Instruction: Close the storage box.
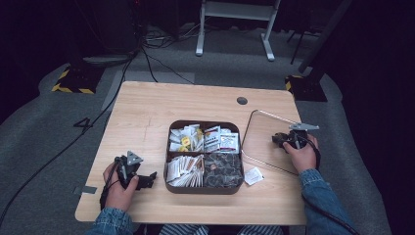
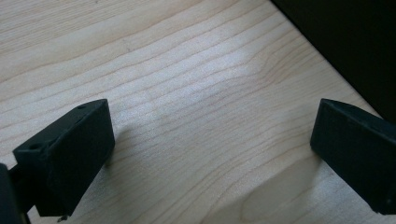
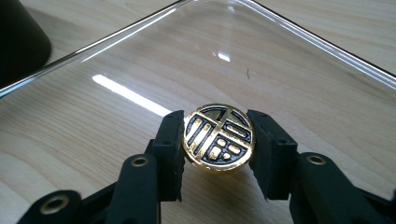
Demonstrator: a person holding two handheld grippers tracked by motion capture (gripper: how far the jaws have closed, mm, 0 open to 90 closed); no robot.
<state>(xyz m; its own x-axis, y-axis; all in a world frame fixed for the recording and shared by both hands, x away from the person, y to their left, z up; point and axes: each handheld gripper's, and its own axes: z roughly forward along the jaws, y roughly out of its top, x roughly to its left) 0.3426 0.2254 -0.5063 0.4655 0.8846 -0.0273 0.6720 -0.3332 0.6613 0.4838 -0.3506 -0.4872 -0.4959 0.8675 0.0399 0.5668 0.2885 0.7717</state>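
Right of the brown tray (image 1: 205, 188), I've got the right gripper (image 3: 218, 140) pinching the gold knob (image 3: 218, 139) on the glass lid (image 3: 140, 60), flat on the table (image 1: 147, 107). Left gripper (image 2: 212, 149), left of tray, jaws spread over bare wood, nothing btwn.

high view: above my side, looking forward and down on the whole desk (image 1: 147, 107) | left tool view: close over bare desk wood | right tool view: close on the glass lid (image 3: 233, 56) (also seen from above, right side)
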